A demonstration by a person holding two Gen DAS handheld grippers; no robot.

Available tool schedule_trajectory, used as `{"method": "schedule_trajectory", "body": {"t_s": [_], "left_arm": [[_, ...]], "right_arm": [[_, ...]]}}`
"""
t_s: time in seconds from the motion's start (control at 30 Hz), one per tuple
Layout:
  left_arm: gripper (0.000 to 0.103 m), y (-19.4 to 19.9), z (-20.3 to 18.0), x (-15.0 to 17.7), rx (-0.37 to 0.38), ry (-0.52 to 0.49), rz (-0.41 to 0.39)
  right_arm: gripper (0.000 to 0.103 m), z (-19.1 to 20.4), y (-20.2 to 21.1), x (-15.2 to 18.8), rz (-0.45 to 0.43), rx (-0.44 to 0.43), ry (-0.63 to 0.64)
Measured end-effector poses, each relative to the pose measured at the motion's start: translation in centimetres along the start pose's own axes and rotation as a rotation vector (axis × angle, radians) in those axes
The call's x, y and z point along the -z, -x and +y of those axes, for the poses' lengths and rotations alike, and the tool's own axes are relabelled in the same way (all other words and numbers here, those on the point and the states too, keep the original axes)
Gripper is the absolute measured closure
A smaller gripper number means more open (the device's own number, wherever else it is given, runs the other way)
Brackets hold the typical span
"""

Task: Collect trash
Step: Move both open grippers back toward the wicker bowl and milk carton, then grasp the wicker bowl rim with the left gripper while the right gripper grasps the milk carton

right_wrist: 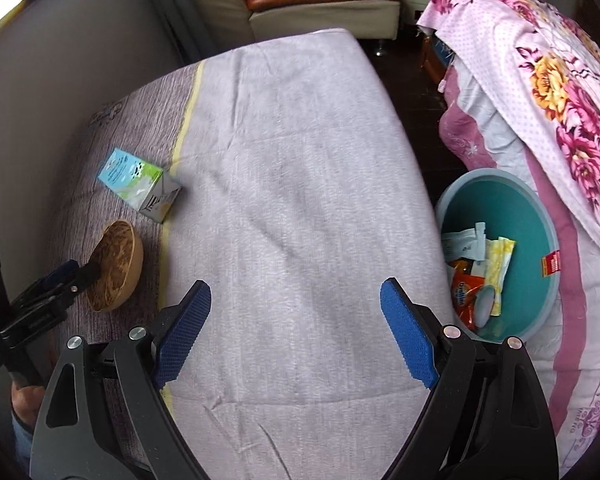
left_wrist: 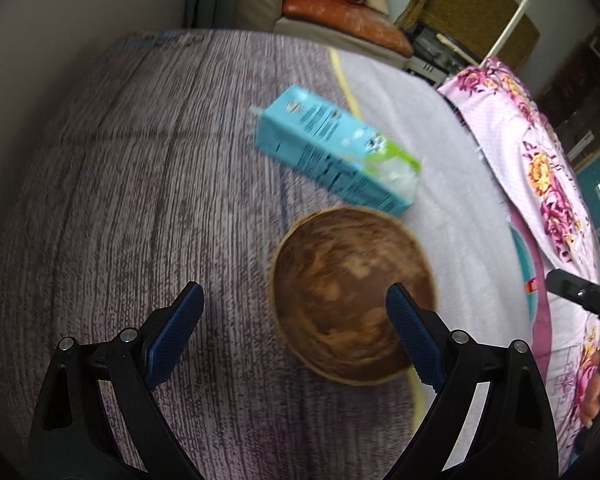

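Some trash is already in the green tub (right_wrist: 540, 216) beside the bed (right_wrist: 300, 184): a few wrappers (right_wrist: 480, 264) can be seen inside it. Two things are still left on the bed, a blue carton (left_wrist: 336, 152) lying on its side and a brown shell bowl (left_wrist: 352, 296) just in front of it, the two nearly touching. The step in hand looks like the picking up of the bowl. The left claw (left_wrist: 294, 336) is held wide open above the bed, with nothing gripped; one pad (left_wrist: 414, 336) is seen over the bowl, and a touch cannot be told. For the next move, the claw probably has to be lowered over the bowl's rim and then shut. The right claw (right_wrist: 296, 332) is also held wide open and empty, over bare sheet, with the tub to its right.
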State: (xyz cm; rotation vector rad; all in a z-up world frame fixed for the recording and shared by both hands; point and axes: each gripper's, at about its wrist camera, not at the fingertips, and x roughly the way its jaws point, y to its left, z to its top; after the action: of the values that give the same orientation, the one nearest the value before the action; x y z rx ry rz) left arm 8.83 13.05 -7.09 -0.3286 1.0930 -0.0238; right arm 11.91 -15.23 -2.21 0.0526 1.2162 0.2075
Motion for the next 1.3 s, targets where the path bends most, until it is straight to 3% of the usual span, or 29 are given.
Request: {"method": "schedule_trajectory", "body": {"t_s": [0.27,0.37,0.43,0.5,0.63,0.7,0.9,1.13,1.3], "left_arm": [[0.012,-0.9,-1.0,1.2,0.000,-0.042,-0.006],[0.034,-0.8,-1.9,1.7,-0.011,-0.067,-0.020],[0.055,-1.1,-2.4,1.7,-0.010,-0.074,-0.026],[0.061,-1.3,-2.8,1.7,-0.011,-0.078,-0.029],[0.087,-1.4,-2.5,1.4,-0.002,-0.060,-0.044],[0.090,-1.1,-2.4,0.8,0.008,-0.056,-0.058],[0.092,0.3,-0.5,-0.3,-0.056,-0.071,-0.090],[0.093,1.8,6.0,-2.1,-0.102,0.052,-0.116],[0.093,2.1,8.5,-3.4,-0.090,0.083,-0.111]], "right_arm": [[0.020,1.1,-0.8,-0.1,-0.003,0.001,0.021],[0.020,0.8,-0.9,-0.2,-0.001,-0.003,0.022],[0.020,0.8,-1.1,-0.3,0.003,-0.008,0.026],[0.020,0.8,-1.2,-0.3,0.005,-0.012,0.027],[0.020,1.0,-1.6,-0.6,0.007,-0.019,0.036],[0.020,1.6,-2.0,-1.0,0.011,-0.012,0.056],[0.021,4.2,-3.1,-2.9,0.015,-0.012,0.138],[0.030,11.0,-5.3,-6.4,0.021,-0.045,0.329],[0.035,16.2,-8.8,-8.8,0.089,-0.056,0.468]]}}
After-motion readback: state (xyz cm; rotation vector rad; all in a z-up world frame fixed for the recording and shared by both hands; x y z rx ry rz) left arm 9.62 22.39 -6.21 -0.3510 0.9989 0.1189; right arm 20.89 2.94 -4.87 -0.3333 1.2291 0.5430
